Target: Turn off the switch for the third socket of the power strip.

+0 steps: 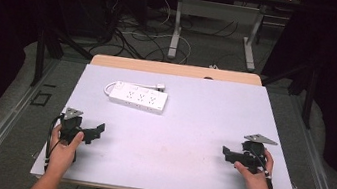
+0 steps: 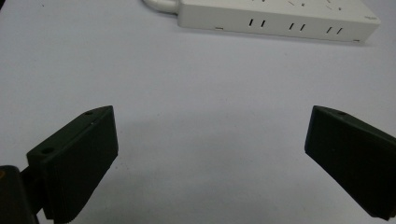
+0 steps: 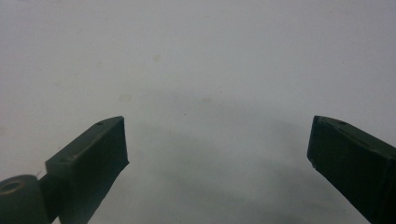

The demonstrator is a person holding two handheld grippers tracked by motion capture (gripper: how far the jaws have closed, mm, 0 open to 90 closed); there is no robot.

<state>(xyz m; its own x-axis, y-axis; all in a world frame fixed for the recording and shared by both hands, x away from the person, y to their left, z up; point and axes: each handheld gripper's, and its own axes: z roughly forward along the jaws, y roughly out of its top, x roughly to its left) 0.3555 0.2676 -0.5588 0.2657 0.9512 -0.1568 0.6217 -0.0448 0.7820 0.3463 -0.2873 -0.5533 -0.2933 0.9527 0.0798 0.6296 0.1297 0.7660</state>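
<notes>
A dark room with cables on the floor lies beyond my table (image 1: pixel 184 142), whose pale top is bare but for one thing. The white power strip (image 1: pixel 138 97) lies flat toward the far left, its cord (image 1: pixel 108 86) curling off its left end and a white plug (image 1: pixel 160 86) sitting just behind it.

My left gripper (image 1: pixel 99 128) rests near the front left edge with its jaws spread wide and empty; in the left gripper view the power strip (image 2: pixel 280 18) sits ahead, well apart from the jaws. My right gripper (image 1: pixel 225 151) is at the front right, also gaping and holding nothing, aimed at bare tabletop.

The risks, as I judge them: the strip is broad, so a grab across its width may slip off or shove it away. Pinching the cord instead would drag the strip askew. My right gripper is far off, so it cannot steady anything yet.
</notes>
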